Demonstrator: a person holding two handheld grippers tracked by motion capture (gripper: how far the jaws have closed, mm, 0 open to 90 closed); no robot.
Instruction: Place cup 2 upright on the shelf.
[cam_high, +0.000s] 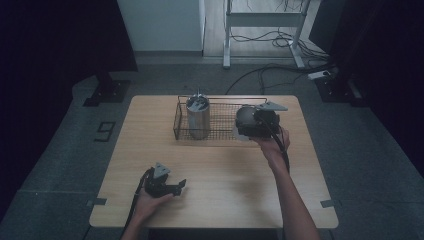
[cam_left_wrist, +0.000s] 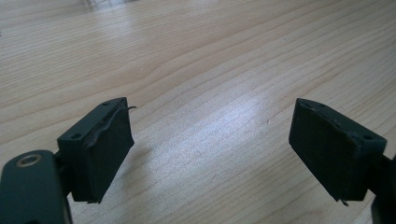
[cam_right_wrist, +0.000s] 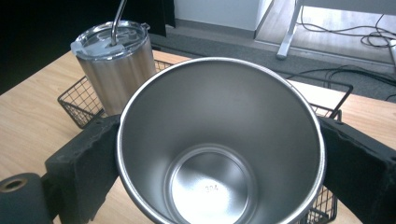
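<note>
My right hand-held gripper (cam_right_wrist: 219, 154) clamps the open steel cup (cam_right_wrist: 219, 140) upright over the wire basket (cam_high: 220, 131), just right of the lidded tumbler (cam_high: 198, 117) inside.

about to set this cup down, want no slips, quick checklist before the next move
1. Right gripper clamped on the steel cup, a pad on either side: ok.
2. Cup open and empty: ok.
3. Free room in the wire basket beside the lidded tumbler: ok.
4. Cup bottom clear of the basket rim: cannot tell.
5. Left gripper empty, jaws apart over the table, away from the basket: ok.
</note>
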